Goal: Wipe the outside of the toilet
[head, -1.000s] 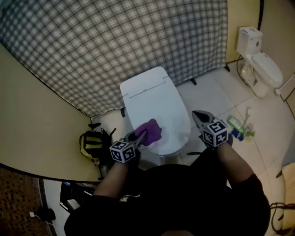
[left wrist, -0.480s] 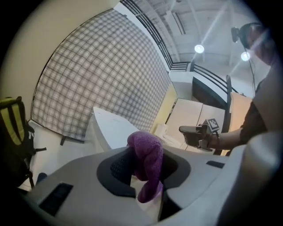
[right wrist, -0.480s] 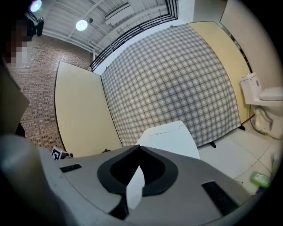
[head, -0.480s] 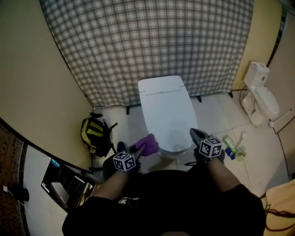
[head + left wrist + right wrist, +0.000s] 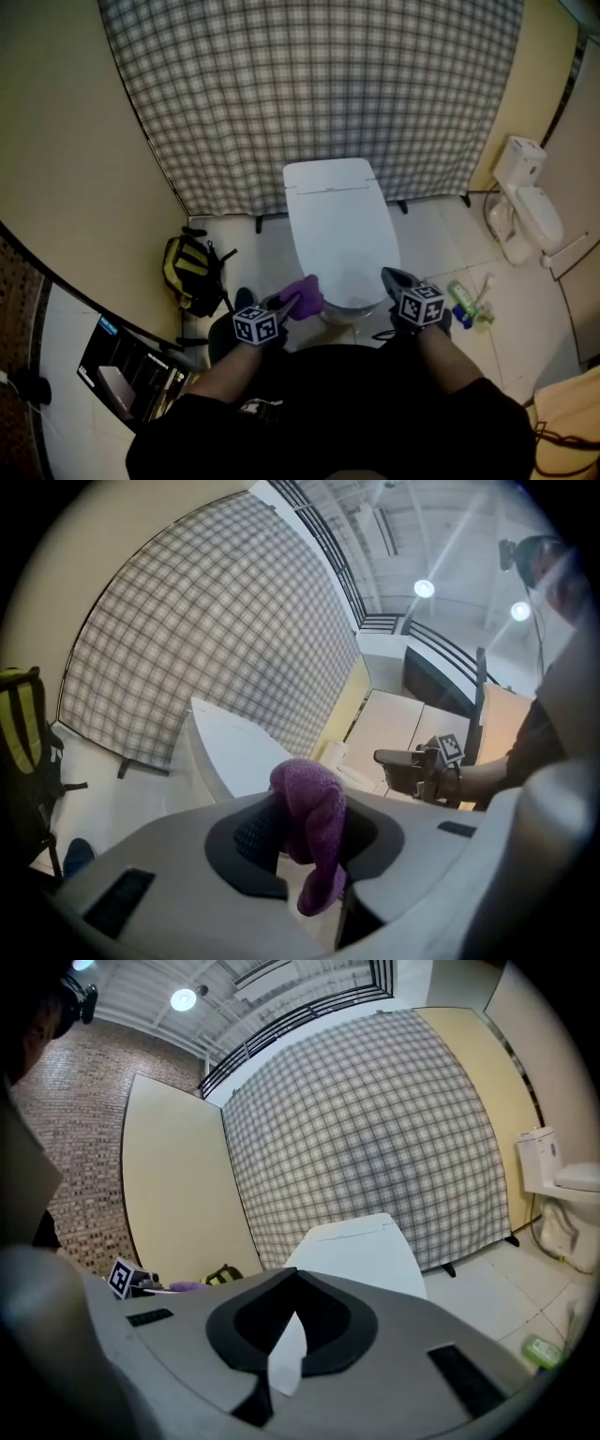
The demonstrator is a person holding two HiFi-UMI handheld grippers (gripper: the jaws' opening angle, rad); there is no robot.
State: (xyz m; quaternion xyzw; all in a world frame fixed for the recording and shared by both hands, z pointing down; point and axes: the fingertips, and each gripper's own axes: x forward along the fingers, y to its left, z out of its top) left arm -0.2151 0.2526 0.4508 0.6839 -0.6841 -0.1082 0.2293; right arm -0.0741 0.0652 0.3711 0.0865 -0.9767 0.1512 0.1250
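Fingers of the left gripper (image 5: 311, 808) are clamped on one purple cloth (image 5: 305, 785), and a tail of the cloth hangs below the pads. The cloth sits at the front left edge of the toilet (image 5: 337, 225). No view shows whether it actually touches the toilet.

The right gripper (image 5: 292, 1283) has its jaws together with nothing between them. It hovers at the toilet's front right edge.

The toilet lid is down. One checked curtain (image 5: 319, 84) hangs behind the toilet. One yellow-and-black backpack (image 5: 187, 272) lies on the floor to the toilet's left. One green bottle (image 5: 464, 298) lies on the floor to its right. A second toilet (image 5: 530, 211) stands farther right, well apart from the first.

Count: two grippers, two toilets, one cloth, one backpack.

Only the left gripper view shows two ceiling lamps (image 5: 424, 588). Only the right gripper view shows a brick wall (image 5: 84, 1147) beyond the toilet's left. Only the head view shows both grippers flanking the toilet's front.
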